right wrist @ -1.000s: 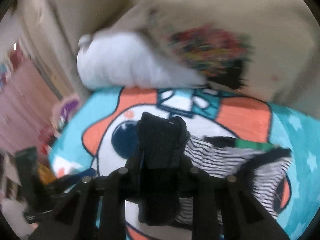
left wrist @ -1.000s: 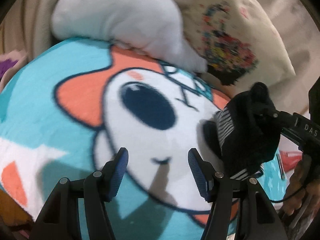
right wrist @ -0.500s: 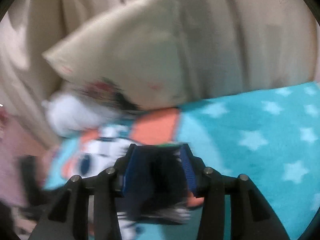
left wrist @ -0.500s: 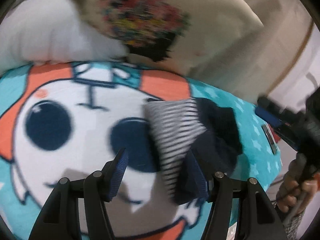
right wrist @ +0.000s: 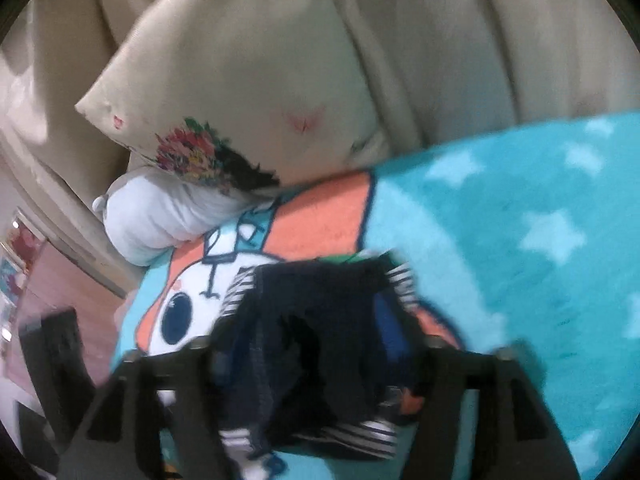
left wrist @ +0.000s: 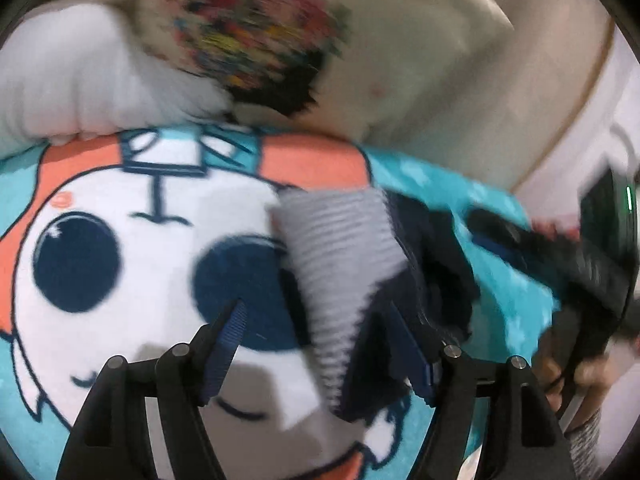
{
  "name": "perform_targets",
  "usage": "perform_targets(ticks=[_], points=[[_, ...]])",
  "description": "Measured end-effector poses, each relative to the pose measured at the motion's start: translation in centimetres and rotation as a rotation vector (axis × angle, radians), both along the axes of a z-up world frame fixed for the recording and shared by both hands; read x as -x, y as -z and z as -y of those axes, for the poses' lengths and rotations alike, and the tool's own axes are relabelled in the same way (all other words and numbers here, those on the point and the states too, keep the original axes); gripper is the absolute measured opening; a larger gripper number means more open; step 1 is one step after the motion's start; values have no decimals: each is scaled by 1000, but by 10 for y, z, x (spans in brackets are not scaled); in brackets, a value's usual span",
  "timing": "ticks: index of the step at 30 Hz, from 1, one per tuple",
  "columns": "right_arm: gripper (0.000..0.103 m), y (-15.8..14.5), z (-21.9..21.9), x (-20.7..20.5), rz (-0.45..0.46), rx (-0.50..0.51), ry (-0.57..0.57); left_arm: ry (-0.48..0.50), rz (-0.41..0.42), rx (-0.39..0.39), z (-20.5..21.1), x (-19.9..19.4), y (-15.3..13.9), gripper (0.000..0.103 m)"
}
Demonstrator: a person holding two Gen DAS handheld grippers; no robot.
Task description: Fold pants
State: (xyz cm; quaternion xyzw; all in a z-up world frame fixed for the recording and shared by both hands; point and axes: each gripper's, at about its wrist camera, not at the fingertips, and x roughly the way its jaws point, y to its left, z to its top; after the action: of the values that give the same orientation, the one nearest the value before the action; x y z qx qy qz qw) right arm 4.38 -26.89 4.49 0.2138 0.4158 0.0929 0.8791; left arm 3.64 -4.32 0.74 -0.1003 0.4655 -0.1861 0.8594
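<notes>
The pants (left wrist: 340,264) are lying bunched on the blanket (left wrist: 120,320), just ahead of the left claw (left wrist: 316,344), whose jaws are standing apart. The right claw (right wrist: 316,344) is also gaping, cloth between its fingers. Soft, light, floppy: pinching a hem edge is advisable.

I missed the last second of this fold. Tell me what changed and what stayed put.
The right gripper, shut on the dark navy striped pants a second ago, has let them go; its fingers now stand spread around the bundle. The dark navy striped pants now lie on the turquoise cartoon blanket. The left gripper swung toward them and stayed open, empty. The floral cream pillow and blanket stayed put.
</notes>
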Motion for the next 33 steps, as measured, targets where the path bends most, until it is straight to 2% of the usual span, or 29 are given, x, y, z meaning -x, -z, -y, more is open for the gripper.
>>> perform_targets(ticks=[3,6,8,10,11,12,13,17,22,25,26,27,29,30,32,33], points=[[72,9,5,4,-14,38,1,-42,-68,55,-16,-20,11,82],[72,30,12,1,-76,-10,-8,33,-132,95,0,-35,26,82],[72,45,9,-4,-105,-51,-34,82,-142,121,17,-42,33,82],[49,57,1,-10,-123,-45,-47,100,-151,136,28,-45,36,79],[47,57,0,-10,-118,-36,-41,119,-157,134,36,-44,37,72],[39,55,-2,-9,-115,-39,-43,130,-154,128,40,-43,35,59],[32,51,-4,-9,-113,-47,-47,139,-146,126,41,-39,31,54],[30,27,-12,-9,-74,-85,-72,115,-96,140,30,-40,5,52],[29,1,-32,-25,-9,-173,-103,56,-29,118,3,-49,-28,52],[31,6,-49,-40,-22,-197,-126,-21,7,59,-17,-52,-33,52],[33,15,-55,-45,-41,-202,-127,-61,3,15,-23,-55,-27,53],[36,24,-59,-49,-62,-189,-121,-92,-7,-26,-28,-58,-20,53],[40,40,-70,-57,-107,-81,-94,-115,-43,-63,-36,-62,-4,53],[40,46,-75,-58,-121,-8,-85,-118,-71,-49,-42,-62,3,53],[41,41,-77,-52,-103,0,-85,-133,-97,34,-57,-53,4,53],[41,33,-76,-48,-85,-4,-76,-137,-89,51,-59,-48,2,53]])
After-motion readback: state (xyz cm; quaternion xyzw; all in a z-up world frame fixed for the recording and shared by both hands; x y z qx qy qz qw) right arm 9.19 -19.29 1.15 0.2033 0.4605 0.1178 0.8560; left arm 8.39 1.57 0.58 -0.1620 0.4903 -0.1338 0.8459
